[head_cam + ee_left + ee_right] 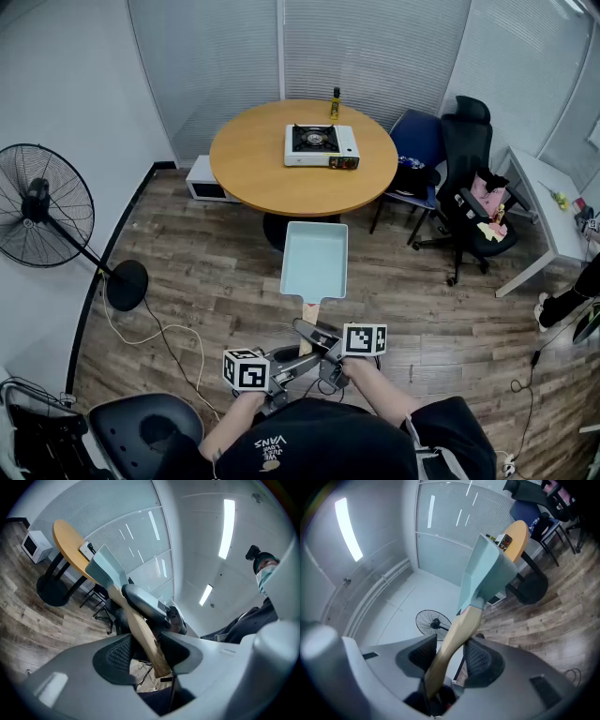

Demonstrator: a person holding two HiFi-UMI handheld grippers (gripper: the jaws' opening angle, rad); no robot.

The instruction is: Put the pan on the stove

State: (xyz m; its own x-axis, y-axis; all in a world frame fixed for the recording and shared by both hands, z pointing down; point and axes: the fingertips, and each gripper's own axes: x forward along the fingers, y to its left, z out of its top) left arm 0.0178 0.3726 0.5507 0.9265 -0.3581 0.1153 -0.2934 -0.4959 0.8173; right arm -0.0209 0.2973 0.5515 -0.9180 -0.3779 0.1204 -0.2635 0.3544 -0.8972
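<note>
Pale-blue rectangular pan [314, 260] with wooden handle [308, 314] hangs empty above the floor [187, 291]; left tongs [149, 648] and right tongs [451, 656] each clamp that handle; white stove [322, 145] sits on the round counter [253, 169].

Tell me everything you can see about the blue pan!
The pan is a pale blue-green rectangle with raised sides, and it looks empty. A light wooden handle sticks out of one short end. It is held up in the air over the wooden floor, not yet at the round table with the stove. The left gripper and right gripper both clamp the handle.
</note>
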